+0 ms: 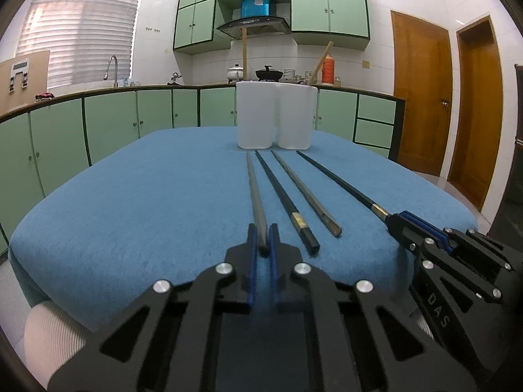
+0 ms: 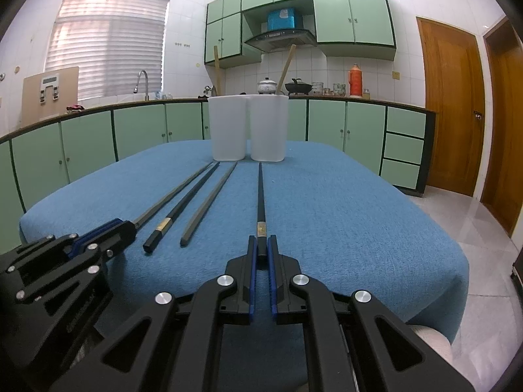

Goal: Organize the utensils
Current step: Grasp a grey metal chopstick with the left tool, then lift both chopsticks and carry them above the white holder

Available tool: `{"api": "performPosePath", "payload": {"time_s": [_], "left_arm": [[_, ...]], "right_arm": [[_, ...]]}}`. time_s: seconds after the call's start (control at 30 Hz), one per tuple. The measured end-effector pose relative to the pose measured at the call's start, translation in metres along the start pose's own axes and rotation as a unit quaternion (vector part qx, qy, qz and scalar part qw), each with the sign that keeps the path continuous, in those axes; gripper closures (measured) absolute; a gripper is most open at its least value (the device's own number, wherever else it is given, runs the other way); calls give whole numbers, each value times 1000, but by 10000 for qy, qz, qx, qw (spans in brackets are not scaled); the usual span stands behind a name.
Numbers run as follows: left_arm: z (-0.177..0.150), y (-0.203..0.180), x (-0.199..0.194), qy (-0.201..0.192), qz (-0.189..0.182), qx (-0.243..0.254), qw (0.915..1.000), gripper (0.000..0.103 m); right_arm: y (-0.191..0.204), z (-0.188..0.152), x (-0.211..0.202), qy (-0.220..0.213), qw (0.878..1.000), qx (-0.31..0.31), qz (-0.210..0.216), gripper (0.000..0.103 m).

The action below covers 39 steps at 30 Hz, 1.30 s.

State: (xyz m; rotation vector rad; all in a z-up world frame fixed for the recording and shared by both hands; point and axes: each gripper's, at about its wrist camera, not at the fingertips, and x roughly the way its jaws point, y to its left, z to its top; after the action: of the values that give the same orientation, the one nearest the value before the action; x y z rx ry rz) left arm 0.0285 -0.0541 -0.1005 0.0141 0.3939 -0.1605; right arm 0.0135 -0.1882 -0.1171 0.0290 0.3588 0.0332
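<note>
Four chopsticks lie side by side on the blue-covered table (image 1: 147, 196). My left gripper (image 1: 262, 241) is shut on the near end of the leftmost one, a grey chopstick (image 1: 256, 196), which rests on the cloth. My right gripper (image 2: 261, 248) is shut on the near end of the rightmost one, a black chopstick (image 2: 260, 196). Between them lie a loose black chopstick with a gold band (image 1: 281, 196) and a loose grey chopstick (image 1: 305, 192). A white two-compartment holder (image 1: 274, 114) stands at the far end with a wooden stick (image 1: 243, 52) in each cup.
The table's front edge is right under both grippers. Green kitchen cabinets (image 1: 108, 124) and a counter with pots run behind the table. Wooden doors (image 1: 421, 98) stand at the right, over a tiled floor (image 2: 474, 228).
</note>
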Motion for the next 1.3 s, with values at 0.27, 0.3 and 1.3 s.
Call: {"api": "performPosePath", "payload": {"time_s": [0.27,0.3,1.3], "left_arm": [[1,4,-2,-30,31,-22,10000,98],[2,5,-3,-43,38,-31,10000,98],[152,33,-20,-1031,-139,144,9945,99]], "right_arm": [[-1,1,1,18,10000,1,14,97],[-1,1,1,23,10000,-3,10,97],[-52,161,-7,-552,9967,309,515,97]]}}
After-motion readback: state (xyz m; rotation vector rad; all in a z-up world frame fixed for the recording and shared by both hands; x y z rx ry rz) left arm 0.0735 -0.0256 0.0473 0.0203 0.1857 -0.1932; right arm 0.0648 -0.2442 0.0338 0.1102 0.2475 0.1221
